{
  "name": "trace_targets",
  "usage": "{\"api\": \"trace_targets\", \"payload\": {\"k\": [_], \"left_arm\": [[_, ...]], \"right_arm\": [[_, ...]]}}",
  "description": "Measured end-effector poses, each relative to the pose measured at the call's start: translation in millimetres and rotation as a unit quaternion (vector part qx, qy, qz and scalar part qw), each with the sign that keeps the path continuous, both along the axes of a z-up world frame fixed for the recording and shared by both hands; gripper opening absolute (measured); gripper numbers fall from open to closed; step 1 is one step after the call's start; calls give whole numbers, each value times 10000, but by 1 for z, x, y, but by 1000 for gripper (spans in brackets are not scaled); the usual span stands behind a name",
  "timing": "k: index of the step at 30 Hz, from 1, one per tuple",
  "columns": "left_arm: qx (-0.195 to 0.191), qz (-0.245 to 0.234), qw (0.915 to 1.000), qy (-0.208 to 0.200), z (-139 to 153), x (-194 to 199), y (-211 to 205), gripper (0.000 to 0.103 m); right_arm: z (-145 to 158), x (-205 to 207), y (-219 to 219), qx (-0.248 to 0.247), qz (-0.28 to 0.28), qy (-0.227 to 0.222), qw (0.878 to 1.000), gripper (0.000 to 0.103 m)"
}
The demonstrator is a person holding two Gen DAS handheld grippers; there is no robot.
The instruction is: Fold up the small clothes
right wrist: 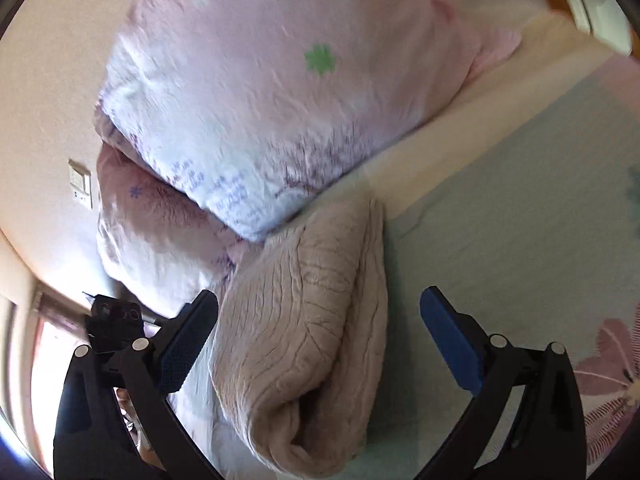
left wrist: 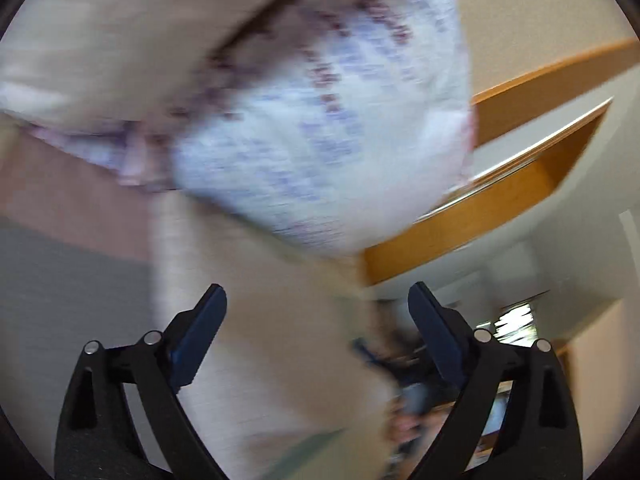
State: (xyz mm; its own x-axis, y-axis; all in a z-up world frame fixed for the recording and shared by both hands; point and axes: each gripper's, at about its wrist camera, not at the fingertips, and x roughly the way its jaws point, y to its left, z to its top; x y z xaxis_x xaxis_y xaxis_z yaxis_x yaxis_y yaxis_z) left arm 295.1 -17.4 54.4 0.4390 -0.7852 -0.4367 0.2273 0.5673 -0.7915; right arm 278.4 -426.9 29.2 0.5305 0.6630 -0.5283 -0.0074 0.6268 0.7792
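Folded beige garment (right wrist: 304, 332) lies between the right gripper's (right wrist: 320, 312) spread, unclenched fingers (right wrist: 452, 344).

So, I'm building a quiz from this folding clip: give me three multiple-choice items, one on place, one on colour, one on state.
1. In the right wrist view, where does the folded beige knit garment lie?
A. beside the pink patterned quilt
B. on a chair
C. in a basket

2. What colour is the flower mark on the quilt?
A. red
B. green
C. black

3. How do the right tongs stand?
A. shut on the garment
B. shut on nothing
C. open

Answers: 1 A, its top edge meets the quilt; 2 B, plainly green; 3 C, the fingers stand wide apart.
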Motion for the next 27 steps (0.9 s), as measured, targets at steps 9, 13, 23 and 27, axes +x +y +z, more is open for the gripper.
{"api": "trace_targets", "payload": {"k": [9,13,23,27], "left_arm": [[919,-392,9933,589,-62,-10,-36,84],[726,-603,9944,477,-60,-13,-33,40],[2378,167,9688,-673,-14,-76,99,50],[2288,518,9644,-1221,8,-108,148,74]], "right_arm": [[-43,28,38,346,511,824,9947,47],[-31,14,45,430,380,547,9969,36],[-14,-14,169,-678,1679,119,9834,53],[8,-17,135,-239,819,-399,9956,55]]}}
